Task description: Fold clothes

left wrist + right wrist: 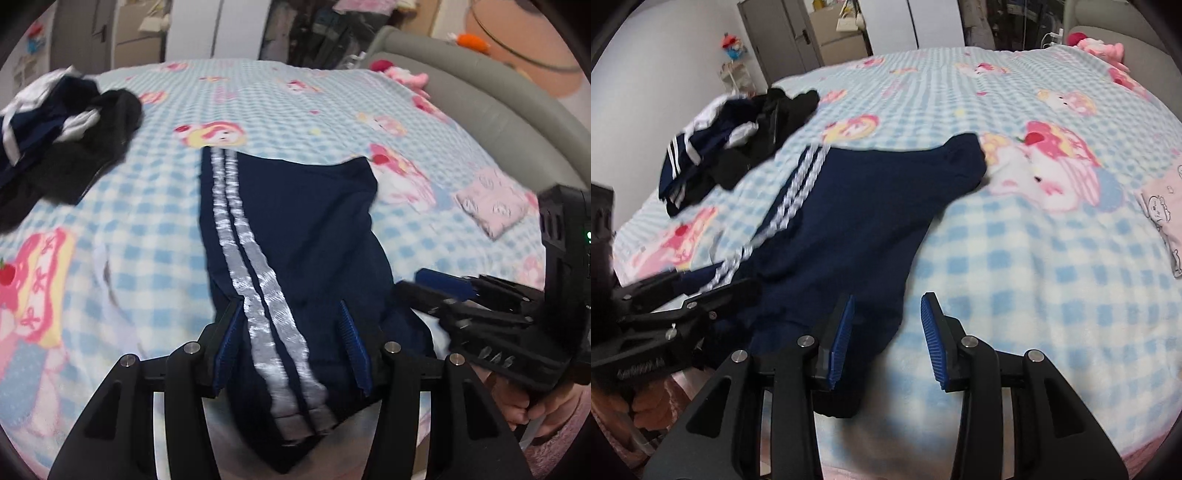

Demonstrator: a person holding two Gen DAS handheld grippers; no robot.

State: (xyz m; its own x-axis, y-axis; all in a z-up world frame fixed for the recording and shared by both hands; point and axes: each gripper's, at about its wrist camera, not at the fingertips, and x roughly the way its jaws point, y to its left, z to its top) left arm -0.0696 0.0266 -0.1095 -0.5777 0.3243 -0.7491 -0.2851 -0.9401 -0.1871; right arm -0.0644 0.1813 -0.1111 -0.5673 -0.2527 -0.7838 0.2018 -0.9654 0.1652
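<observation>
I inspect the navy blue trousers with two white side stripes [295,236], my chosen landmark. They lie lengthwise on the blue-and-white checked cartoon-print blanket [280,110], one end hanging over the blanket's near edge.

My left gripper [291,343] straddles that near end: its blue ribbed pads [352,343] stand apart on either side of the striped cloth, and I cannot tell whether they press it.

My right gripper [886,339] sits at the trousers' plain edge, opposite the stripes. Its fingers are apart, with blanket visible in the gap; the left pad [842,332] overlaps the navy cloth, nothing clamped.

Beyond the trousers, on the striped side, lies a heap of dark and white garments [731,147]. On the plain side, well apart, rests a folded pale pink printed cloth [491,203].
</observation>
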